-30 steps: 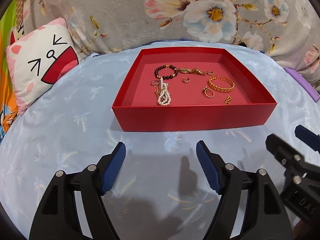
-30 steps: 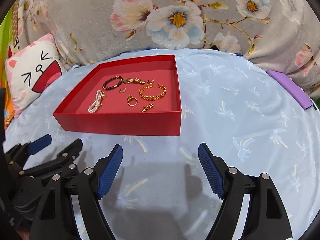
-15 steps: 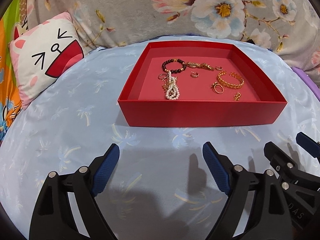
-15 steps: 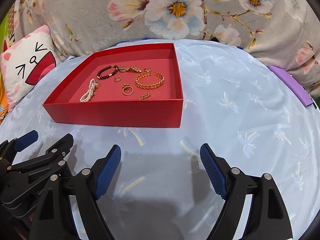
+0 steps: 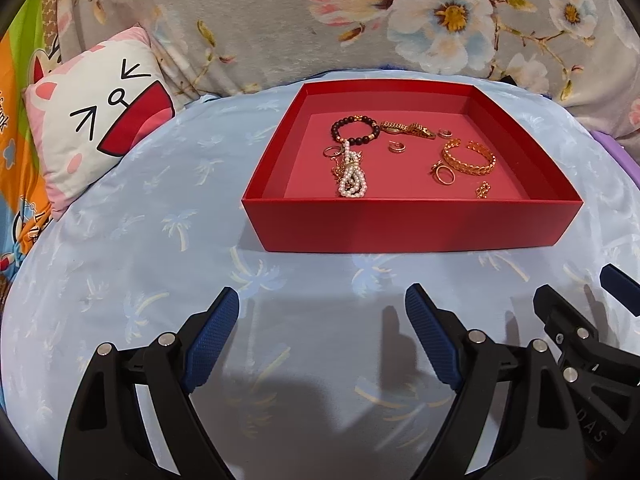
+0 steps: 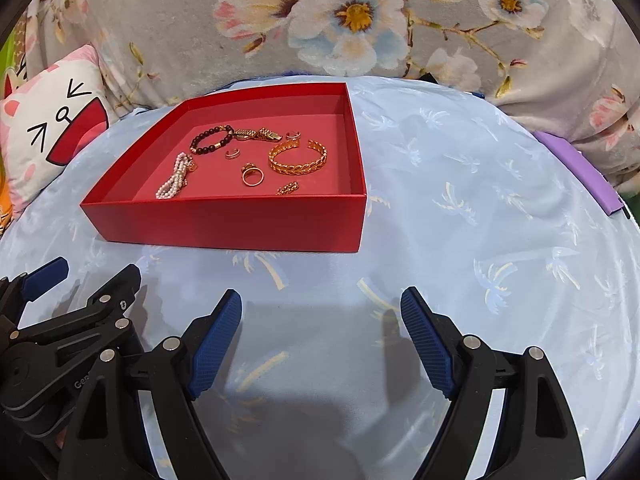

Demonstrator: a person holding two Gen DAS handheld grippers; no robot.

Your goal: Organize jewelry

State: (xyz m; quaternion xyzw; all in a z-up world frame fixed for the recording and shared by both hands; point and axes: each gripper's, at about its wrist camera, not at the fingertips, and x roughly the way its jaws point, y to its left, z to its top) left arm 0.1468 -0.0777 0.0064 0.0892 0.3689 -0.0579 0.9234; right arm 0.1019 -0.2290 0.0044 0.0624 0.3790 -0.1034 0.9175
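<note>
Shallow square red card tray (image 5: 412, 226), gold openwork cuff (image 5: 469, 157), pearl strand (image 5: 352, 178), dark bead bracelet (image 5: 354, 130) (gold spacers), left tongs (image 5: 322, 330) and right tongs (image 6: 321, 332) gaping, empty, ribbed blue pads.

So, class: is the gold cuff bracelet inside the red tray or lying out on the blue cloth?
Inside. The gold cuff bracelet lies on the red tray's floor, enclosed by its walls, right of the gold ring.

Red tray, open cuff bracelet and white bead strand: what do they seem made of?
Red tray: probably matte cardboard, with thin, flat, crisp-edged walls. Cuff bracelet: gold-coloured metal, shiny, leaf-patterned; solid or plated unclear. White bead strand: glossy pearl-like beads, real or imitation unclear.
</note>
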